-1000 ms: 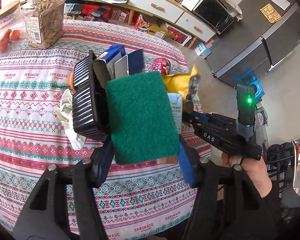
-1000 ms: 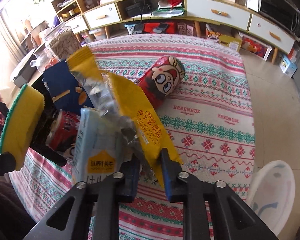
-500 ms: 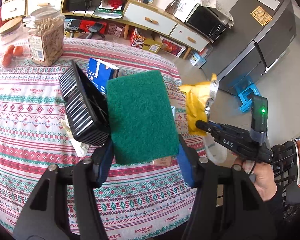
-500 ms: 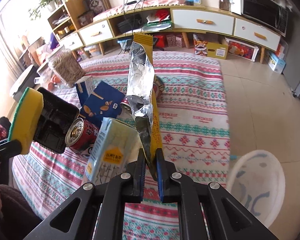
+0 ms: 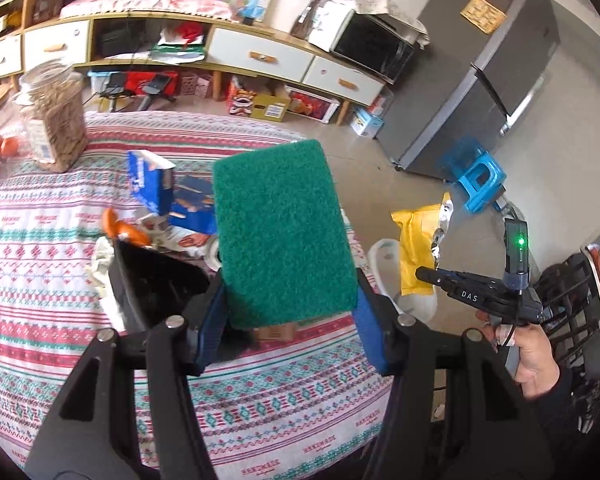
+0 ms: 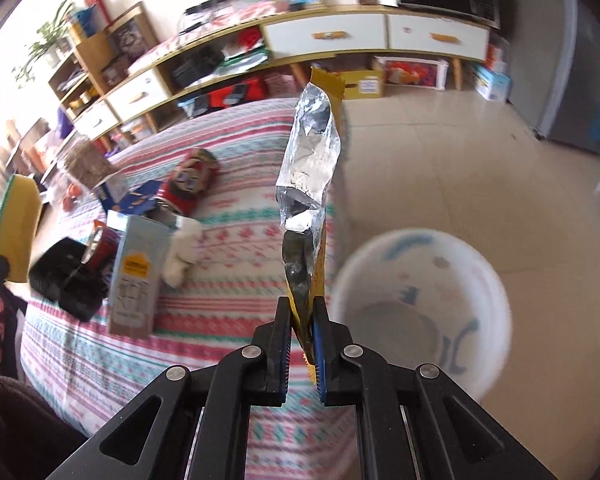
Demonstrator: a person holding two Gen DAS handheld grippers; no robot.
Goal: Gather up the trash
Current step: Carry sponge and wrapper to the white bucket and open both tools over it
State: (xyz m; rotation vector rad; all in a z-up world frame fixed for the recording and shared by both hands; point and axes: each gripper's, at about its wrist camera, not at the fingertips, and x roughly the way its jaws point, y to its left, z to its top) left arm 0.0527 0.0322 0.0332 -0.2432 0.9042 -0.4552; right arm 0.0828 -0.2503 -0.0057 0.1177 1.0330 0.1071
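My right gripper (image 6: 302,316) is shut on a yellow snack wrapper (image 6: 308,184) with a silver lining, held upright past the table's edge beside a white bin (image 6: 420,304) on the floor. The left wrist view shows that wrapper (image 5: 414,248) above the bin (image 5: 384,256). My left gripper (image 5: 288,312) is shut on a green and yellow sponge (image 5: 280,228) above the table. On the patterned tablecloth (image 6: 228,240) lie a black tray (image 6: 60,272), a grey carton (image 6: 136,276), a red can (image 6: 188,180), blue boxes (image 5: 152,184) and crumpled tissue (image 6: 180,256).
A jar of nuts (image 5: 56,120) and tomatoes (image 5: 0,148) stand at the table's far left. A long cabinet (image 5: 220,48), a grey fridge (image 5: 480,80) and a blue stool (image 5: 480,180) stand beyond on the tiled floor.
My right gripper has lifted the yellow wrapper off the table and carried it right, over towards the white bin. My left gripper with the sponge has pulled back a little from the black tray.
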